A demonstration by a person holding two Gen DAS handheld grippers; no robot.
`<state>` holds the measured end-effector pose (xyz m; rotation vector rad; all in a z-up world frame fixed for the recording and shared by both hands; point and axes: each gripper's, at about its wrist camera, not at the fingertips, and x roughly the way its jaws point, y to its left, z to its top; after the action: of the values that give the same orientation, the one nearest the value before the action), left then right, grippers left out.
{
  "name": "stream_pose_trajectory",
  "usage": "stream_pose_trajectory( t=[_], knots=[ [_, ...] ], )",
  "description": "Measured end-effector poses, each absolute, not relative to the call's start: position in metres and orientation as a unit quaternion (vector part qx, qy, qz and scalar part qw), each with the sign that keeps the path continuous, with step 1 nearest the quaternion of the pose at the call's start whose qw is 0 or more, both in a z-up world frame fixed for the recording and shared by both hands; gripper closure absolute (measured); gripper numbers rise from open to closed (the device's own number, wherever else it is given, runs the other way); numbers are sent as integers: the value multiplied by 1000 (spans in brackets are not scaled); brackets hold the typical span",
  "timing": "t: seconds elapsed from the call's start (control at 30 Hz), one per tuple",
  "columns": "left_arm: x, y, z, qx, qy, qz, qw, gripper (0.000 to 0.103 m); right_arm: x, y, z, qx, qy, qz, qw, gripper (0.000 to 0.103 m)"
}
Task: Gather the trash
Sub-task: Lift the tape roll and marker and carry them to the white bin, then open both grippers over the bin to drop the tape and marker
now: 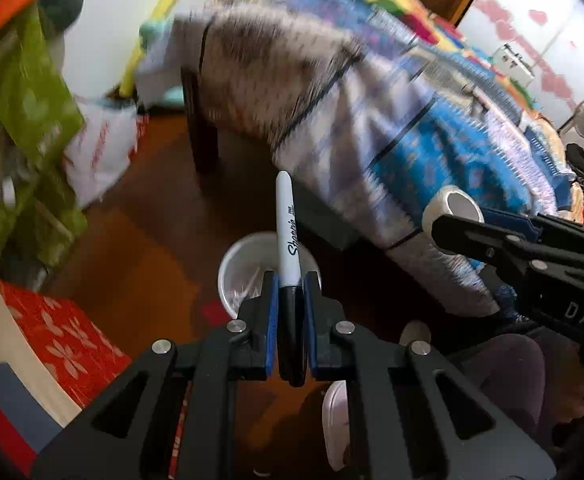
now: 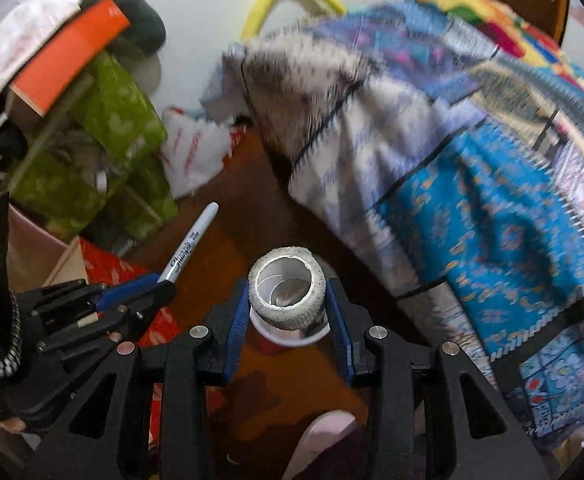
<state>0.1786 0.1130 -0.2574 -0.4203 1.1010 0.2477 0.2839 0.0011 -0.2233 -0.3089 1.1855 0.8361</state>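
- While both tongs hang over the wooden floor, the relation that decides the coming drop is vertical: a red cup with a white inside stands on the floor almost straight beneath them, mouth up.
- Left tongs: closed on the black cap of a marker. Its long axis runs forward along the fingers, the slim white-and-grey barrel pointing away; smooth hard plastic with printed lettering. In the left wrist view the cup shows right behind the barrel, so I judge this hand sits over the rim.
- Right tongs: clamped on a tape roll, blue pads pressing its sides. It is a short hollow cylinder with a rough, pebbly grey-white outer face and a smooth pale core; its bore faces the camera, and through it the cup's inside shows. That puts this hand nearly centred over the cup.
- Right of the floor patch: a bed draped in a soft patterned quilt, blue, white and grey, hanging low and close beside the cup.
- Judgement: the roll looks nearly as wide as the cup's mouth, so it may lodge on the rim; the thin marker should slip in endwise if tilted downward.
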Motion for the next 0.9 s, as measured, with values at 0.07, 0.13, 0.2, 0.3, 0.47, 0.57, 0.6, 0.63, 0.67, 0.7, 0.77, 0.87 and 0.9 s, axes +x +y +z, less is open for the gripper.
stream_pose_trajectory(
  t=[0.07,0.13,0.2,0.3,0.47,0.57,0.6,0.63,0.67,0.7,0.77,0.87,0.9],
  knots=[
    [183,118,-278,-212,532,115,812,92,290,10,-241,-146,563,381,718,68],
    [186,123,-296,-235,541,108,800,92,296,17,-258,-150,582,375,706,68],
    [192,128,-314,-249,553,112,787,92,299,21,-265,-151,589,374,700,68],
    [201,135,-331,-263,567,111,773,92,307,33,-290,-151,615,367,681,68],
    [218,145,-354,-268,589,118,753,92,318,42,-309,-135,642,362,662,68],
    [223,153,-359,-282,590,118,747,92,323,45,-315,-128,649,364,655,66],
    [225,154,-360,-286,589,118,746,92,323,45,-315,-128,649,364,655,66],
    [227,155,-360,-290,588,118,746,92,327,44,-316,-120,650,372,652,66],
    [228,157,-360,-294,586,120,746,92,329,44,-316,-117,651,374,650,66],
    [229,158,-358,-295,583,123,747,92,330,44,-317,-115,653,373,649,66],
    [230,161,-355,-299,578,124,749,92,333,44,-319,-113,659,370,645,66],
    [230,164,-351,-300,575,127,750,92,333,44,-320,-116,661,369,643,65],
    [228,164,-348,-299,573,127,753,92,332,44,-318,-119,659,369,644,65]
  ],
)
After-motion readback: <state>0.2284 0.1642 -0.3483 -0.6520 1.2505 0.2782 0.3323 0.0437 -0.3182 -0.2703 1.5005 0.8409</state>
